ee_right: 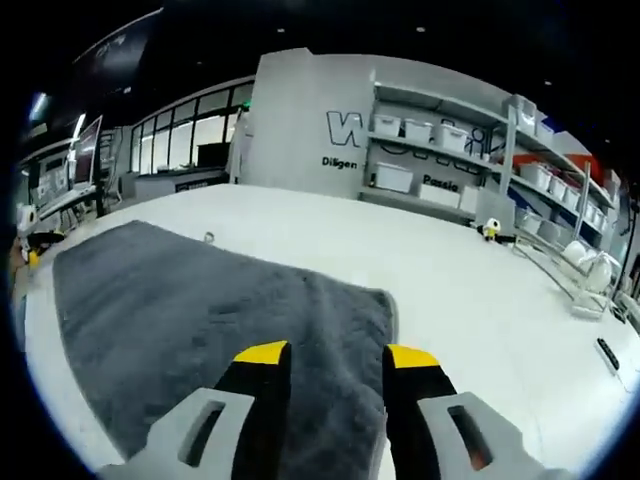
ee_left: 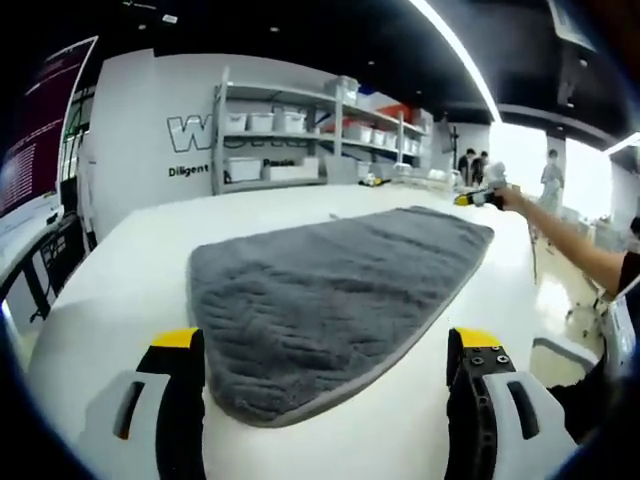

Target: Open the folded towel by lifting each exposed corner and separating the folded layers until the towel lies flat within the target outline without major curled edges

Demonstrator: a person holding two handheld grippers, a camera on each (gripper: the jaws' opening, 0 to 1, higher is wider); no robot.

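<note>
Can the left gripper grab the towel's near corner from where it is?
Probably yes. The left gripper has its jaws wide open on either side of the towel, whose near corner lies between them on the table, nothing blocking.

You see a white table [ee_left: 130, 270] running back to a grey wall with dark lettering [ee_right: 345, 130]. Metal shelving [ee_left: 290, 130] against that wall carries white bins [ee_right: 420, 130]. A small yellow-and-white object [ee_right: 489, 229] stands on the tabletop near the shelving. A monitor [ee_left: 40, 140] stands at the far left.

Plush grey cloth towel [ee_left: 330, 300], smooth white table [ee_left: 130, 290]
</note>
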